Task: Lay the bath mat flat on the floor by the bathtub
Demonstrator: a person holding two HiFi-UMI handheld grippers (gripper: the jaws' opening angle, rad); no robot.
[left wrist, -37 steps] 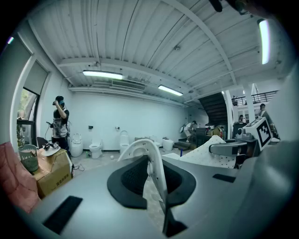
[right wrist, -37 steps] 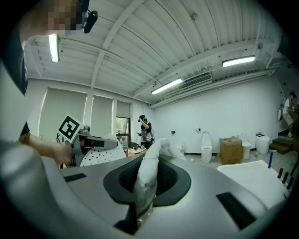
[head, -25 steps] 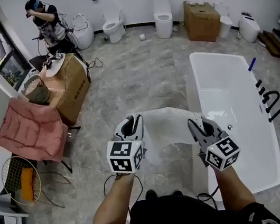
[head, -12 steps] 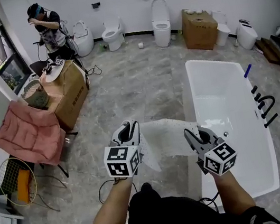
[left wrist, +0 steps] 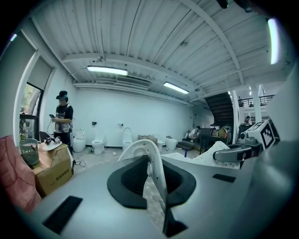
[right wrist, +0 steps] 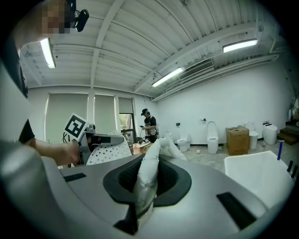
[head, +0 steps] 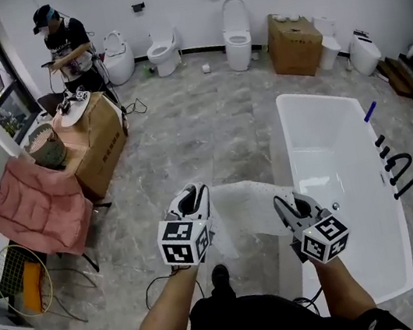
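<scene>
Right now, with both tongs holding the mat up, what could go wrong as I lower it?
The right tongs hold the mat close to the bathtub rim, so that side may land draped on the tub, not flat. A black cable lies on the floor by your shoe; the mat could settle on it, or you could trip.

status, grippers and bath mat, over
Left gripper, right gripper both shut on bath mat. Mat held up beside bathtub, not on floor. Nothing obvious in the way.
</scene>
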